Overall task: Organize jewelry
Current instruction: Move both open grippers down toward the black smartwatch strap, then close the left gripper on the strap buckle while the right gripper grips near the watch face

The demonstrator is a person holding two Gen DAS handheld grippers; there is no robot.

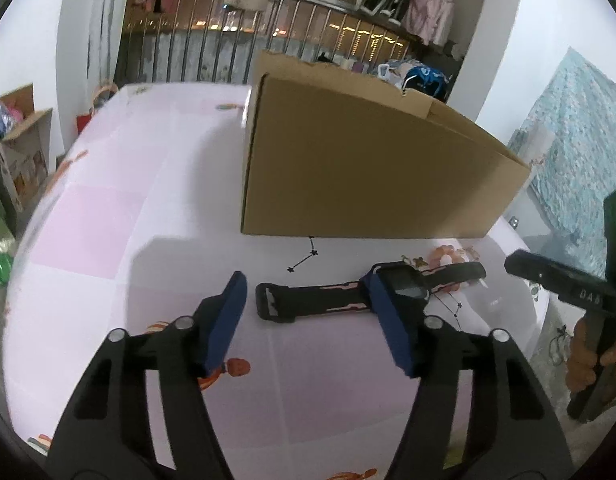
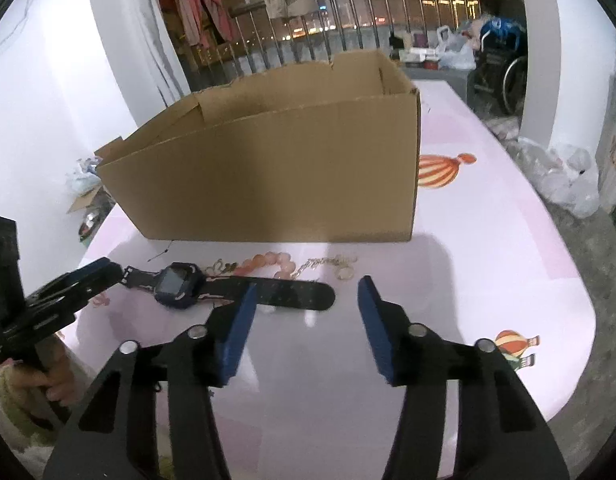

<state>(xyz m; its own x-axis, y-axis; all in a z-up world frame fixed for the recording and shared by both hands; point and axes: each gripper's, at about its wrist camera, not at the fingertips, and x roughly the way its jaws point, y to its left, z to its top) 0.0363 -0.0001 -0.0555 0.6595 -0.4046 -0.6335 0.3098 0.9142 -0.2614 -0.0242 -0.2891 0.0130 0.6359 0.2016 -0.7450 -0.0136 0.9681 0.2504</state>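
Note:
A black watch [image 1: 332, 298] with a dark blue face [image 2: 179, 283] lies flat on the pink table, in front of an open cardboard box [image 1: 368, 168] [image 2: 284, 168]. My left gripper [image 1: 308, 284] is open, its blue pads either side of the strap's buckle end, just above it. A pink bead bracelet [image 2: 268, 263] and a gold chain [image 2: 328, 264] lie between watch and box. My right gripper [image 2: 306, 290] is open and empty, near the strap's holed end. The left gripper's tip also shows in the right wrist view [image 2: 96, 274].
The pink tablecloth [image 2: 488, 248] has balloon prints. The box stands at the table's middle back. White bags [image 2: 564, 176] lie on the floor at the right. Railing and hanging clothes are behind.

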